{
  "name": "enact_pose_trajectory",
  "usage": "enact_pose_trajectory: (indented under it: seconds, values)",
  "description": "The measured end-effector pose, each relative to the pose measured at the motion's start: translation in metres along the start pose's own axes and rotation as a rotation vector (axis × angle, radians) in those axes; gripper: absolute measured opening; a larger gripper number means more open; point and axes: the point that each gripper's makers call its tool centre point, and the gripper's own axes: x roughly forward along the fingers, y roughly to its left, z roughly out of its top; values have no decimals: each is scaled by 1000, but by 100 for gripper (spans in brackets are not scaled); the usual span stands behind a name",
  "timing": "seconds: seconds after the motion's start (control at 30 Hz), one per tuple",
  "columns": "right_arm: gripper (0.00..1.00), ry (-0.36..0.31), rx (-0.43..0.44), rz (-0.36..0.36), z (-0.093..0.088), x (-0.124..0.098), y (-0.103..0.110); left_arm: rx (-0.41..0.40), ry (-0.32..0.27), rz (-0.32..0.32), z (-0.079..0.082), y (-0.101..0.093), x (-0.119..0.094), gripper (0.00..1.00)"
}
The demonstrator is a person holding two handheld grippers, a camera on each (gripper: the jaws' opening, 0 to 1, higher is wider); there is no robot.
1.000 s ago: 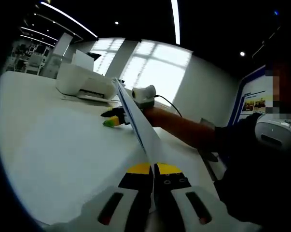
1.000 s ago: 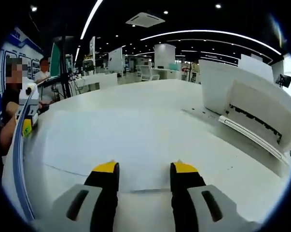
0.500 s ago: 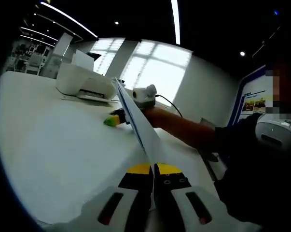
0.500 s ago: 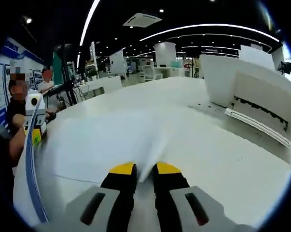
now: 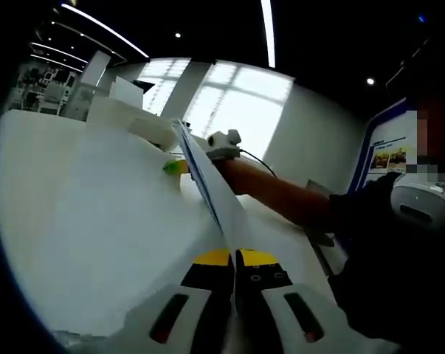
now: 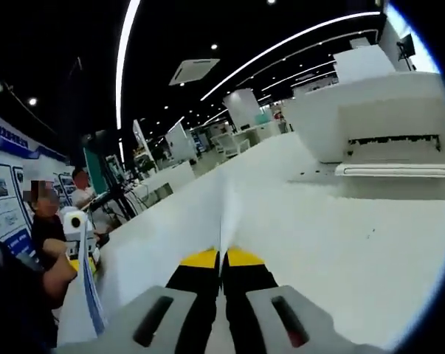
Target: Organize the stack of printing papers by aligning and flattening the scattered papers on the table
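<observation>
Both hand-held grippers (image 5: 234, 256) (image 6: 221, 257) clamped.

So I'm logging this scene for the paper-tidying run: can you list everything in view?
paper stack: one, white with a blue-looking edge, lifted off the table, pinched at opposite edges
table: one, white, under the paper
printer: one, white, on the table past the right gripper
bystander: one, dark top, beside wall posters at far left
left gripper: one, black and yellow, shut on the paper stack
right gripper: one, black and yellow, shut on the paper stack
person's arm: one, bare forearm reaching across
</observation>
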Motion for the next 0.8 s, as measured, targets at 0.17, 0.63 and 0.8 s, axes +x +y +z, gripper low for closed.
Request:
enact_pose_trajectory:
  seconds: [0.17,0.63,0.8]
  values:
    - [0,-43,-101,-50,19,-17,-6,1,0,0,0,-1,0,7]
    - [0,-237,-241,-113,96,-100,9,-6,0,8,-2,-2,2,7]
    - [0,-323,-278,-110,123,-130,33,-22,-1,20,-1,-1,2,7]
